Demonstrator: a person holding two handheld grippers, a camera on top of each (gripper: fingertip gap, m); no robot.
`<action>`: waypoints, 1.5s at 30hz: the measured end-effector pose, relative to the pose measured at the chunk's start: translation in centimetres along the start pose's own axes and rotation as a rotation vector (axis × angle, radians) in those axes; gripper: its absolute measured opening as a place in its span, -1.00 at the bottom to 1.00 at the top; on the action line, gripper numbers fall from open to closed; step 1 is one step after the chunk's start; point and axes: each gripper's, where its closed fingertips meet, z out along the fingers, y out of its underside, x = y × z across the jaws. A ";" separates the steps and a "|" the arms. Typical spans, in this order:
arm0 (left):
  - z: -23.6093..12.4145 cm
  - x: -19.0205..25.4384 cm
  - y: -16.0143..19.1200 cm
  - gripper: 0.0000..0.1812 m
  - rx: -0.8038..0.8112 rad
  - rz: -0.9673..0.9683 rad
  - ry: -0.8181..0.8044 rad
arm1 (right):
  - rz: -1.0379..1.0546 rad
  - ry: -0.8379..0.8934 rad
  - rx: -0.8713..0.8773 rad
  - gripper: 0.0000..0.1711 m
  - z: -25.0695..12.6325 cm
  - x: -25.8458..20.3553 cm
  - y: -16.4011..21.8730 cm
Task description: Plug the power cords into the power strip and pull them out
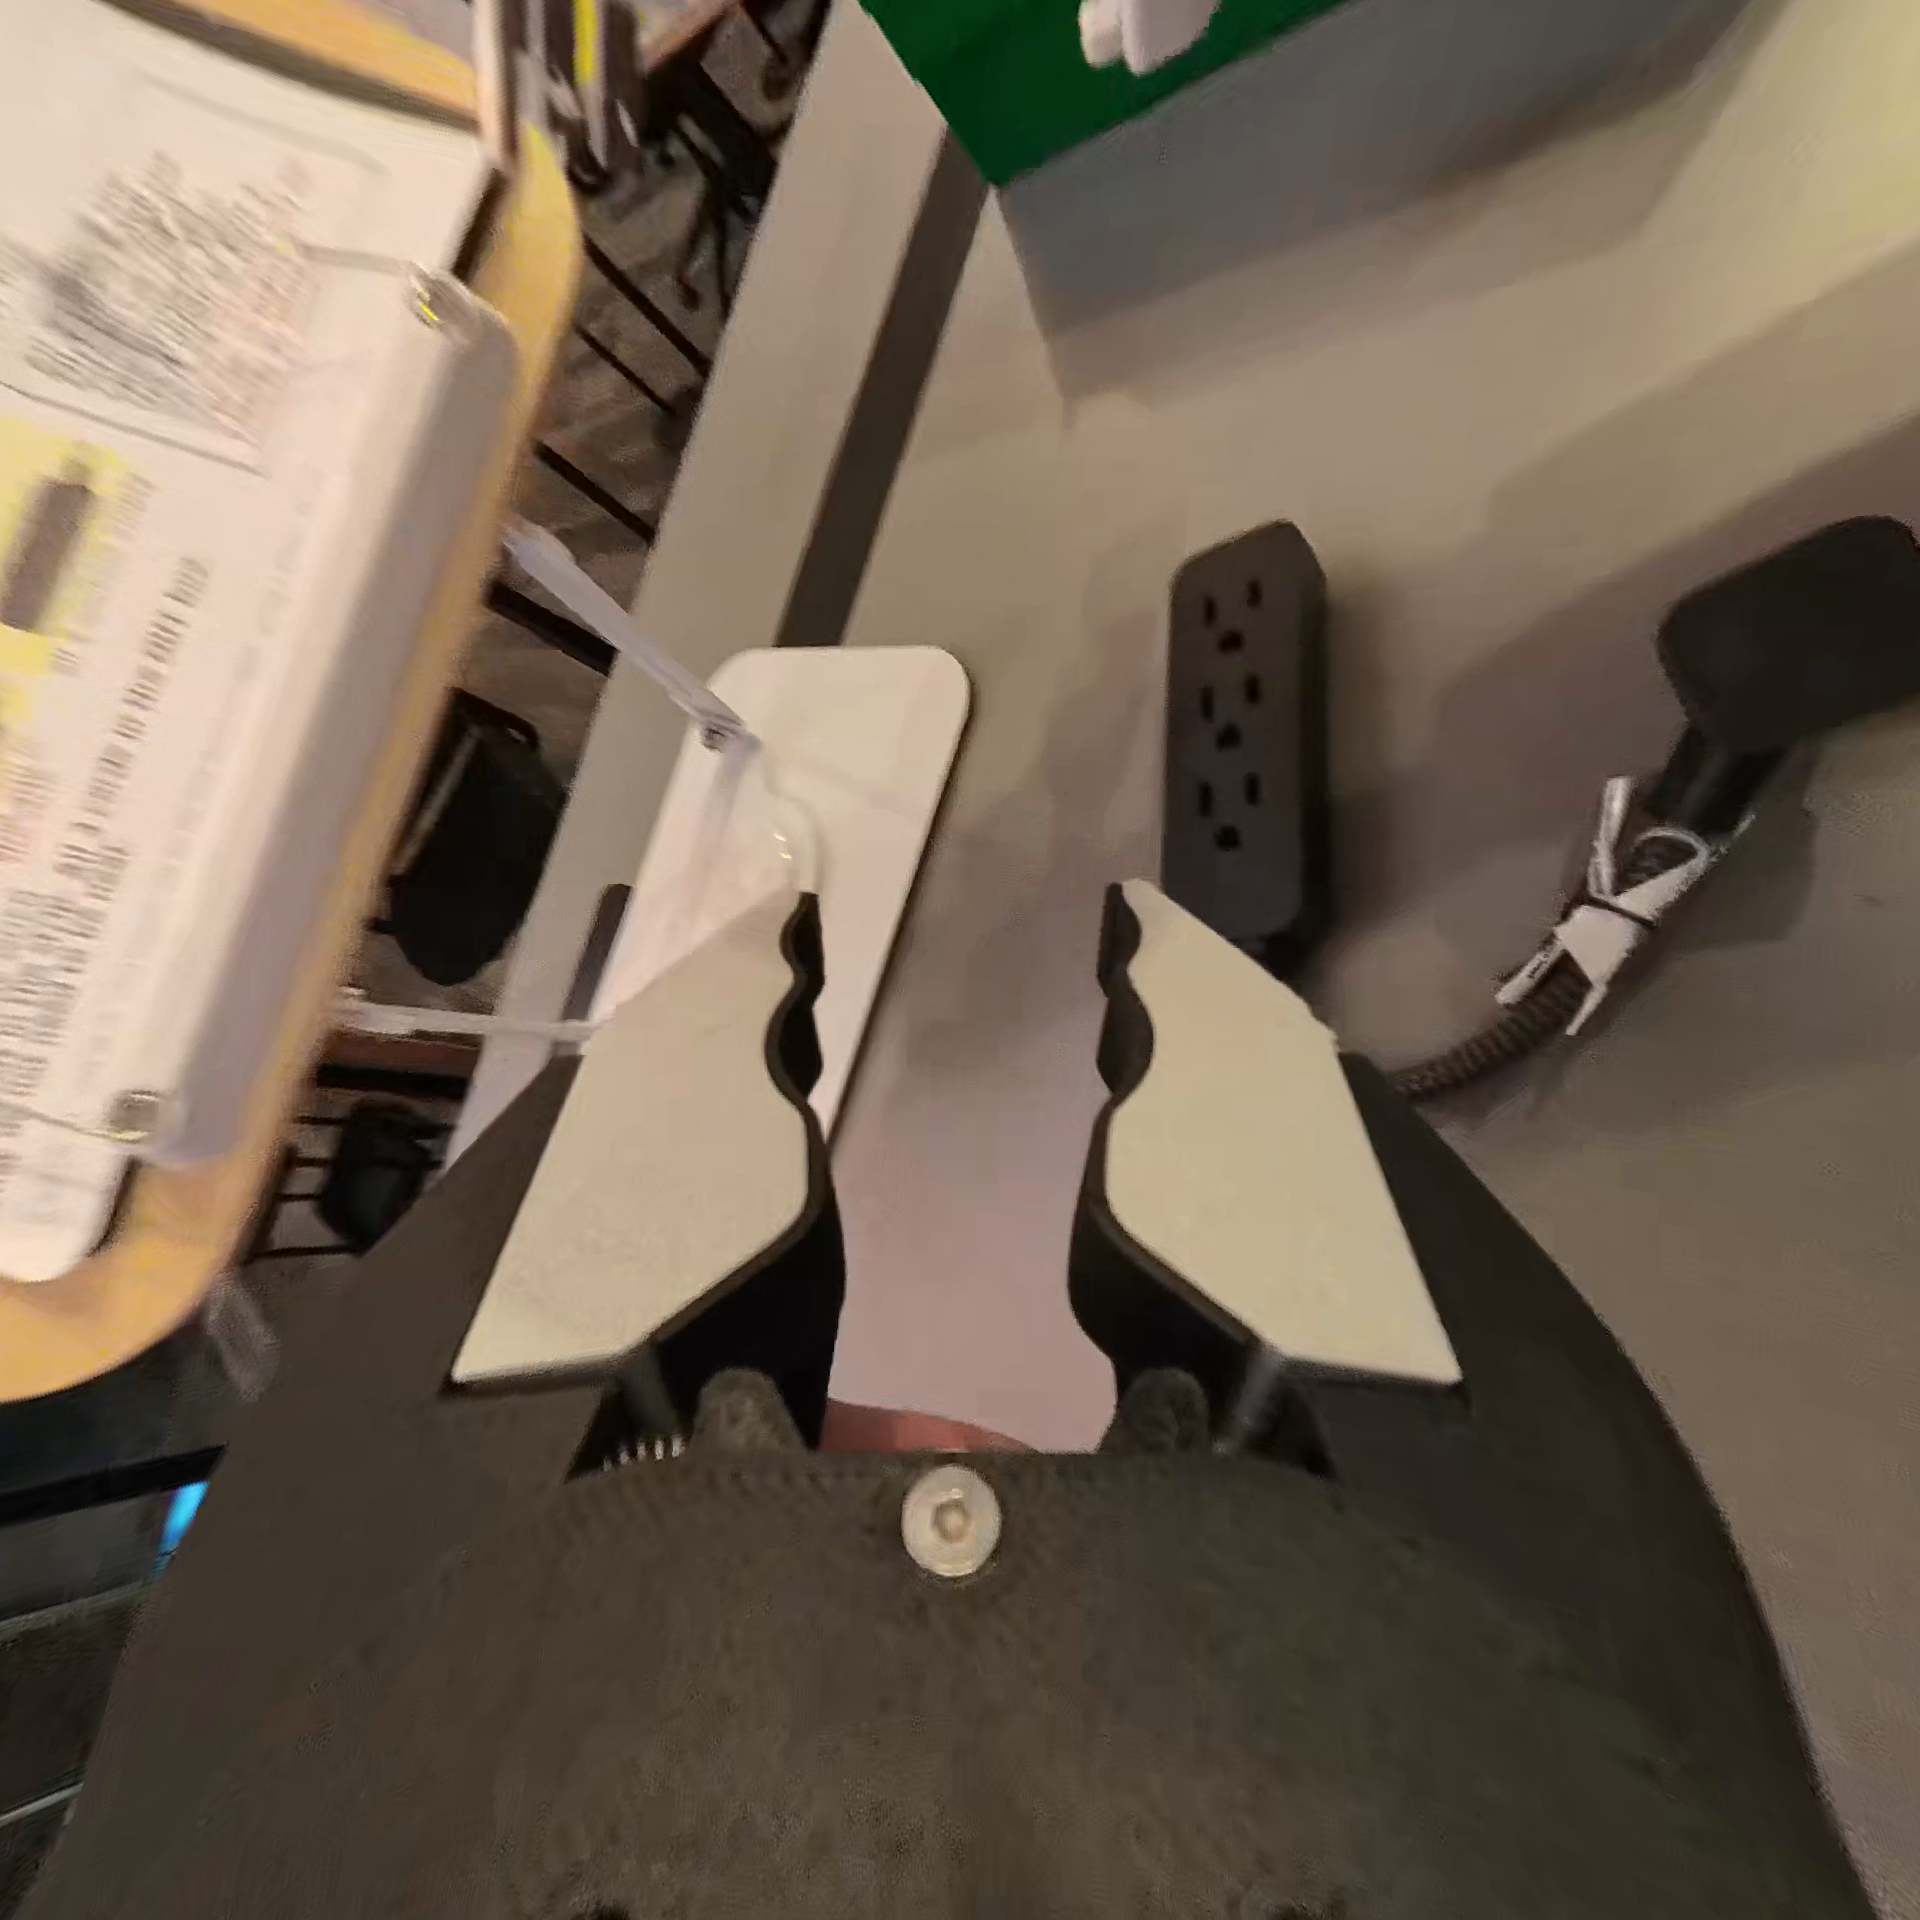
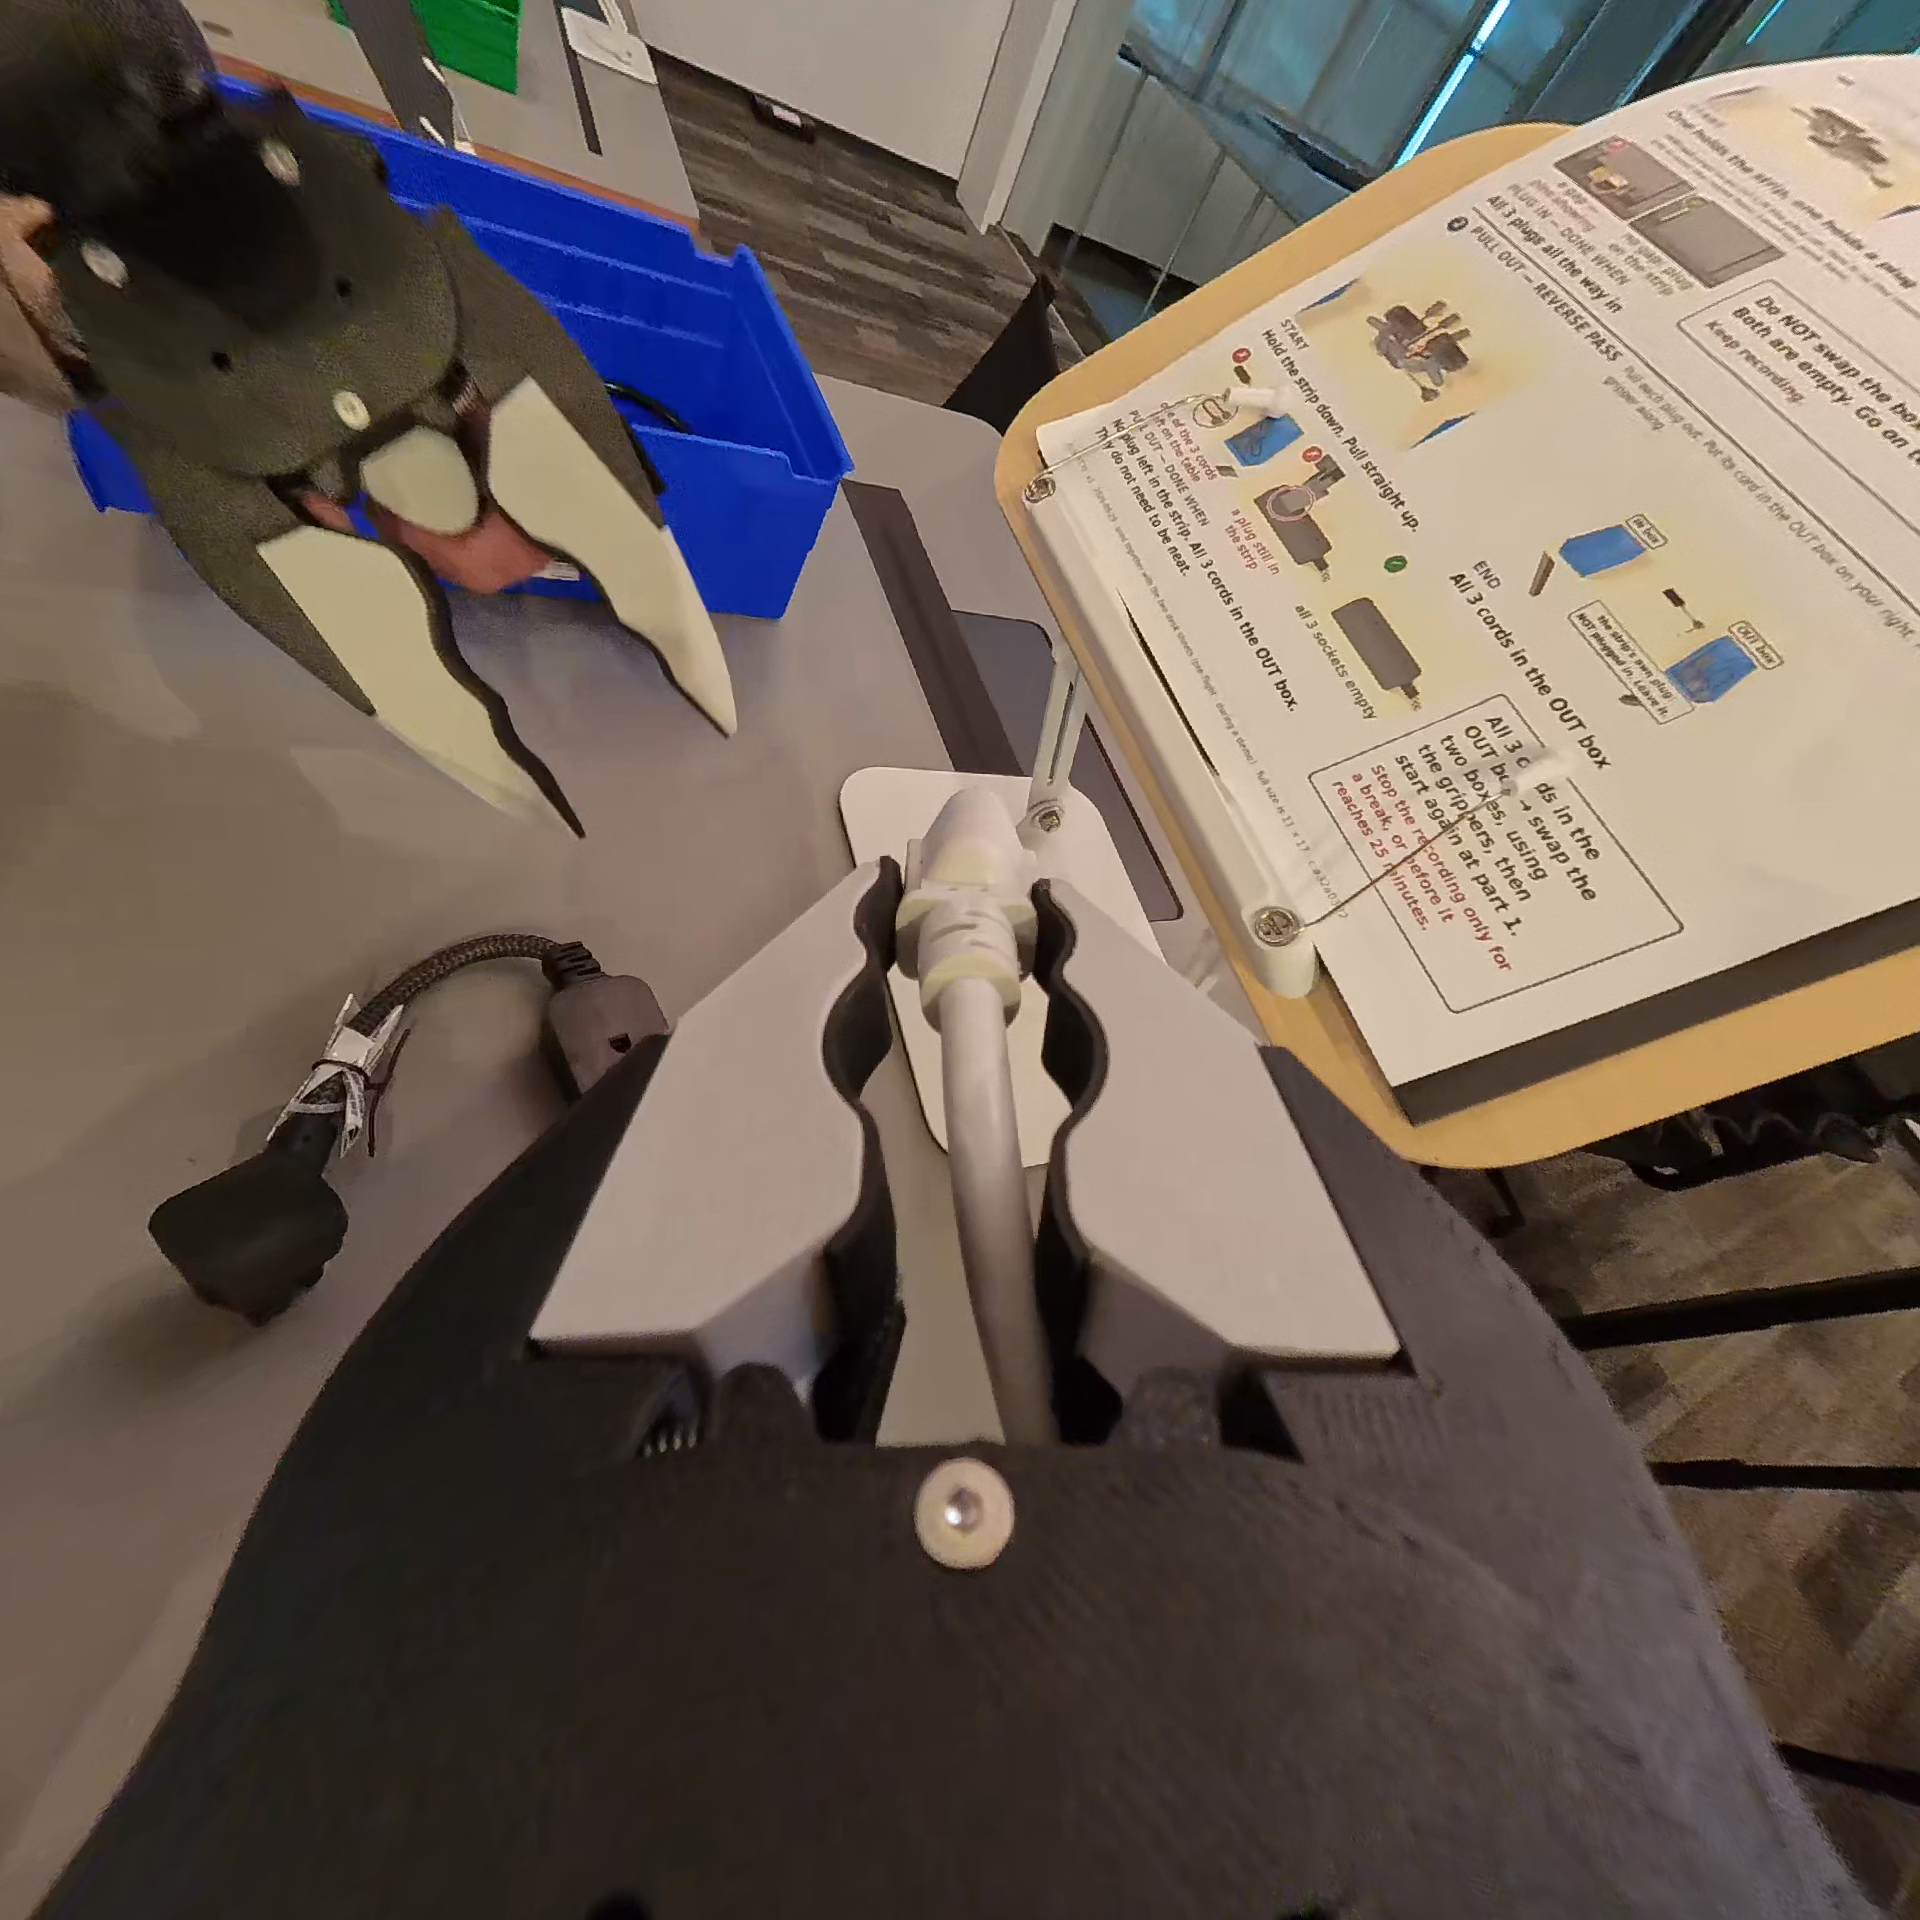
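Note:
A black power strip lies on the grey table with its three sockets empty. Its braided cord with a white tag runs to its own black plug, which lies loose to the right. My left gripper is open and empty, just left of the strip and above the table. In the right wrist view my right gripper is shut on a white plug, whose white cord runs back between the fingers. The left gripper hangs open farther off. Only the strip's end shows there.
A blue bin stands at the back of the table. A tan board with an instruction sheet on a stand with a white base plate overhangs one side of the table. A green object sits far off. Some 12 centimeters of space lies between my two pairs of fingers.

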 end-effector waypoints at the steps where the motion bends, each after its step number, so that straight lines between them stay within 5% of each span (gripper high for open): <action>1: 0.4 0.5 0.6 -0.46 -0.003 -0.025 0.022 | 0.004 -0.005 0.004 -0.73 0.0 0.0 0.0; 13: 4.6 5.8 2.1 -0.49 0.067 -0.254 0.328 | 0.024 -0.053 -0.018 -0.74 0.9 -0.7 1.0; 25: 6.4 6.9 1.7 -0.81 0.081 -0.250 0.366 | 0.037 -0.073 -0.036 -0.74 1.4 -0.8 1.8; 27: 6.1 6.7 1.4 -0.54 0.087 -0.258 0.386 | 0.036 -0.077 -0.043 -0.74 1.5 -0.9 1.9; 45: 7.9 7.4 1.8 -0.53 0.050 -0.271 0.397 | 0.014 -0.175 -0.100 -0.74 2.4 -3.0 2.9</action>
